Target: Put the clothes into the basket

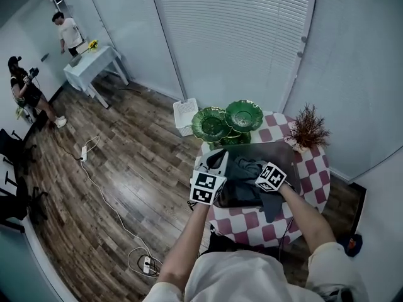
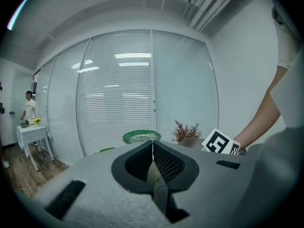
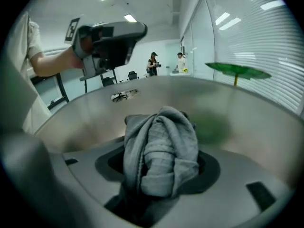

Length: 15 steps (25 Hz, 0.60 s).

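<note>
Bunching up between the jaws of the right gripper point(image 3: 160, 167), a grey garment point(image 3: 161, 148) sits pinched there, its folds rising above the jaw tips and spilling over the near part of the pads. The right gripper view looks past it into the smooth grey inside of the basket point(image 3: 95, 122), so the cloth hangs within the basket's walls. From the head view the same dark basket point(image 1: 281, 156) stands on a round table point(image 1: 315, 168) covered in a red-and-white checked cloth, with more grey clothes point(image 1: 242, 167) heaped inside it and one dark piece point(image 1: 271, 207) draped over its near rim.

Just left of the basket, the left gripper point(image 2: 152, 148) is lifted level, its jaws pressed together at the tips with no cloth between them; it is apart from the garment and from the heap. Its view looks across the table toward the far blinds.

On the far side of the table stand two green leaf-shaped dishes point(image 1: 227, 121), and at the far right a small dried plant point(image 1: 307, 129). On the wood floor to the far left of the table sits a small white crate point(image 1: 184, 115). Well apart at the far left are a white side table point(image 1: 94, 65) and two people point(image 1: 66, 33).
</note>
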### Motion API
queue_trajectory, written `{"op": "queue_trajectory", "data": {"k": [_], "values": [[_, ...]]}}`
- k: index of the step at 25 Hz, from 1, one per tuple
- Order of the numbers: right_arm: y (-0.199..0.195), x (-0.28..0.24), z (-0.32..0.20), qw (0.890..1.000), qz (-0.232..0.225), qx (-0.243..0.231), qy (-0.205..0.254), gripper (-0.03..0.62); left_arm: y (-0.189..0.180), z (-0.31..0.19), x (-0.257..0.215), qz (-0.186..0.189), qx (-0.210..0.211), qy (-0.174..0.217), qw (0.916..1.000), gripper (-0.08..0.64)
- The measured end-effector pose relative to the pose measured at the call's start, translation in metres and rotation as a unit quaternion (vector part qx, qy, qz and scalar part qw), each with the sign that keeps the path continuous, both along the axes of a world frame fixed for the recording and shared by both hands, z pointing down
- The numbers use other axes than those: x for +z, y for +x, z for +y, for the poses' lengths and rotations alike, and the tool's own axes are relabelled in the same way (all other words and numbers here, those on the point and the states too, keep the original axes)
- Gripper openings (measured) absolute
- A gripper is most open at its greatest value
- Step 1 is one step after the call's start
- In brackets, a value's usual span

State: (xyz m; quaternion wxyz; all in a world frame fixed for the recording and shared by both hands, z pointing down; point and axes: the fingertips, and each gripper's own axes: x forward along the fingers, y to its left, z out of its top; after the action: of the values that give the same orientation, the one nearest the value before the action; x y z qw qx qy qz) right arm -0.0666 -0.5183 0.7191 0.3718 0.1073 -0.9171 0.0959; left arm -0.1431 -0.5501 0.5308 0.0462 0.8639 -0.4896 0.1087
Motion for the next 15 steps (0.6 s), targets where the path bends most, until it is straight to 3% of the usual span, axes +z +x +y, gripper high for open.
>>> {"op": "queue_trajectory", "data": {"k": [1,4,10,13,15], "values": [[0.001,0.008,-0.002,1.0,0.018,0.011,-0.01,0.259,-0.003,0.0,0.001,-0.001,-0.002,-0.001,1.0,0.018],[0.003,0.023,-0.003,0.997,0.064,0.021,-0.025,0.412,-0.01,-0.001,0.002,-0.003,-0.008,-0.003,1.0,0.018],[0.013,0.015,0.002,0.996,0.078,0.026,-0.026,0.431,-0.011,0.004,-0.002,-0.005,-0.008,0.002,1.0,0.018],[0.015,-0.02,-0.012,0.998,0.044,0.048,0.02,0.431,-0.012,0.006,-0.004,-0.007,-0.011,0.004,0.9999,0.018],[0.013,-0.062,-0.029,0.992,0.004,0.073,0.099,0.43,-0.013,0.007,-0.007,0.001,-0.02,0.006,0.9998,0.018]]}}
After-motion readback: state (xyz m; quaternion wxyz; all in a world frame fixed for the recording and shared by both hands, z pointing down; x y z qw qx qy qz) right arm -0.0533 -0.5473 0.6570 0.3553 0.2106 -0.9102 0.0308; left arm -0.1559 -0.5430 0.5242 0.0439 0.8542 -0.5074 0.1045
